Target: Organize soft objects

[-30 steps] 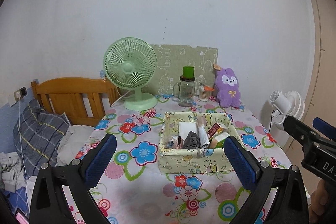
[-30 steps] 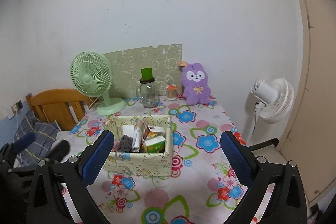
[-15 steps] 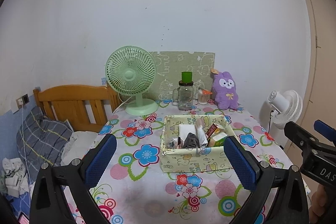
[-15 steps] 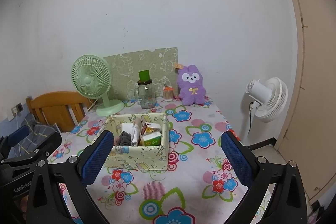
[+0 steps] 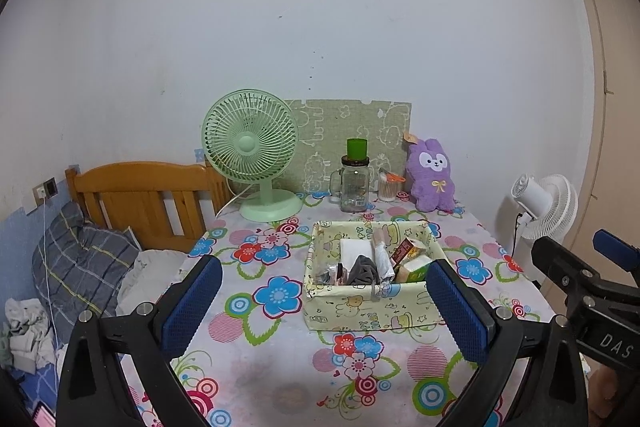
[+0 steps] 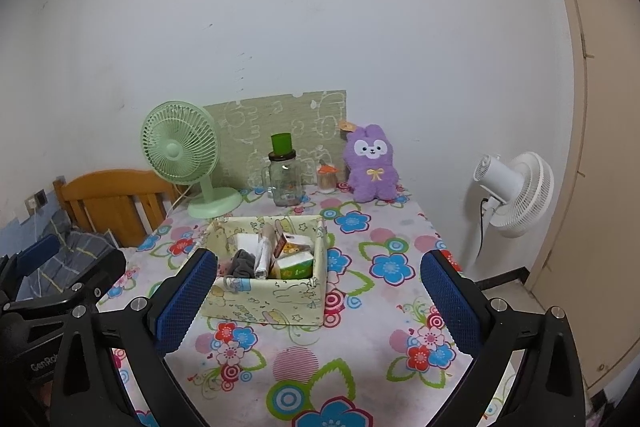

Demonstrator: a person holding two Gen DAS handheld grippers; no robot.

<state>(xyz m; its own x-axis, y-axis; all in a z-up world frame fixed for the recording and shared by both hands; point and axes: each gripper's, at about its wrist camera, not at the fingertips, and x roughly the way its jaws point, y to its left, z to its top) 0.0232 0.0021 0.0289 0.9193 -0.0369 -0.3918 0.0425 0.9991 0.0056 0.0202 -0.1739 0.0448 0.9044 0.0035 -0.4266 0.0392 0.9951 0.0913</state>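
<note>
A purple plush bunny sits upright at the back of the flowered table, against the wall; it also shows in the right wrist view. A pale yellow fabric box stands mid-table with a grey cloth, white packets and small cartons inside; the box also shows in the right wrist view. My left gripper is open and empty, held back above the table's near part. My right gripper is open and empty, also held back from the box.
A green desk fan, a glass jar with a green cup on top and a small jar stand at the back. A white floor fan stands right of the table. A wooden bed headboard and bedding are left.
Both grippers have pulled back and risen from the table; the box and bunny look smaller and farther. Both stay open and empty.
</note>
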